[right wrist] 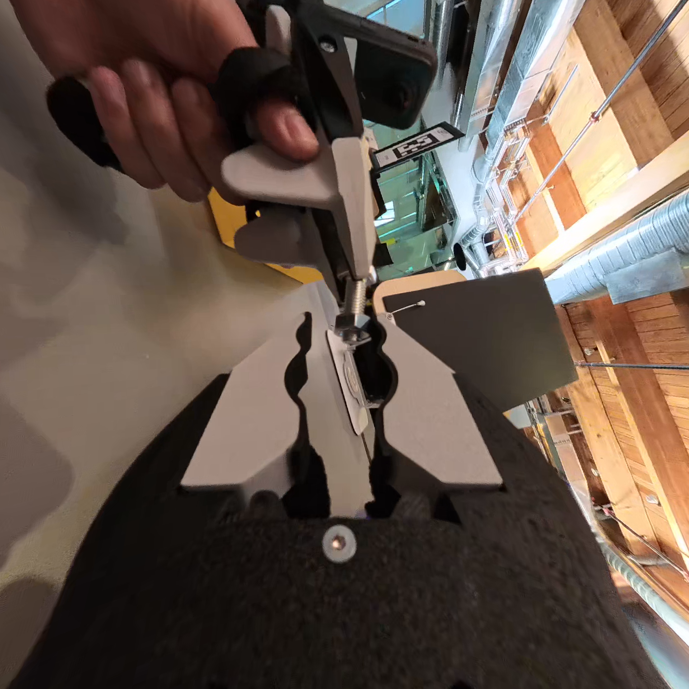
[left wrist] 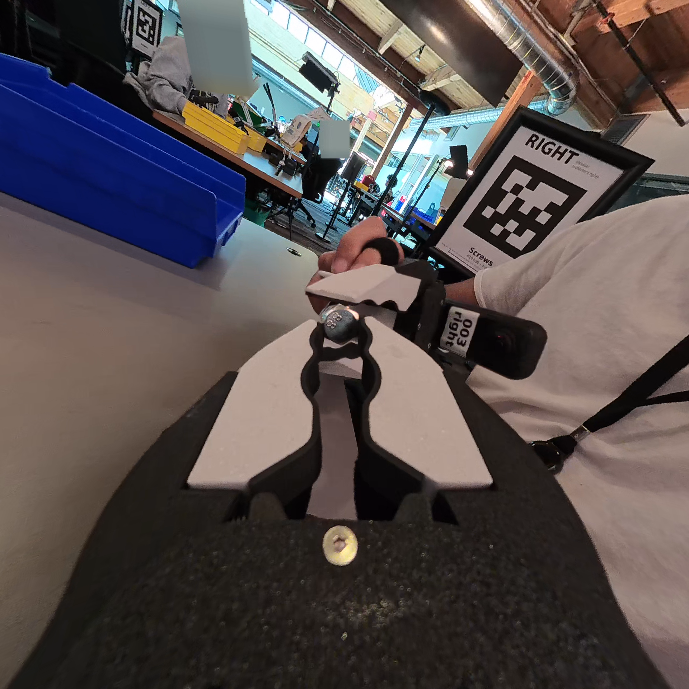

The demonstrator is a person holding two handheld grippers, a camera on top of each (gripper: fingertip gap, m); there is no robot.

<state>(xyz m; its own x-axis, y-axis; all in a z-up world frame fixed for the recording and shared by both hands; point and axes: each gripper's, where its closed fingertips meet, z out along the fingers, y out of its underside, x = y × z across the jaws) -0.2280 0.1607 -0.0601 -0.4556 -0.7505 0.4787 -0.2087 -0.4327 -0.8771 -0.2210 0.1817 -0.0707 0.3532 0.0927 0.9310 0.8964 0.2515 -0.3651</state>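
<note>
My left gripper [left wrist: 337, 330] is shut on the hex head of a steel bolt [left wrist: 335, 325], which faces the camera at the fingertips. In the right wrist view this gripper [right wrist: 354, 277] comes in from above, held by a hand [right wrist: 156, 97]. The bolt's threaded shaft [right wrist: 355, 296] sticks out from its tips. A steel nut [right wrist: 352, 328] sits on the shaft's end. My right gripper [right wrist: 345, 320] has its jaws partly apart around the nut, which lies near the right finger [right wrist: 421, 391]. It also shows in the left wrist view [left wrist: 350, 304], just behind the bolt head.
Blue bins [left wrist: 112, 167] stand on the grey table [left wrist: 93, 354] at the left. A framed marker sign [left wrist: 522, 208] stands behind the grippers; its dark back shows in the right wrist view [right wrist: 484, 335]. A person's white shirt [left wrist: 578, 354] fills the right. A yellow bin [right wrist: 227, 223] lies beyond.
</note>
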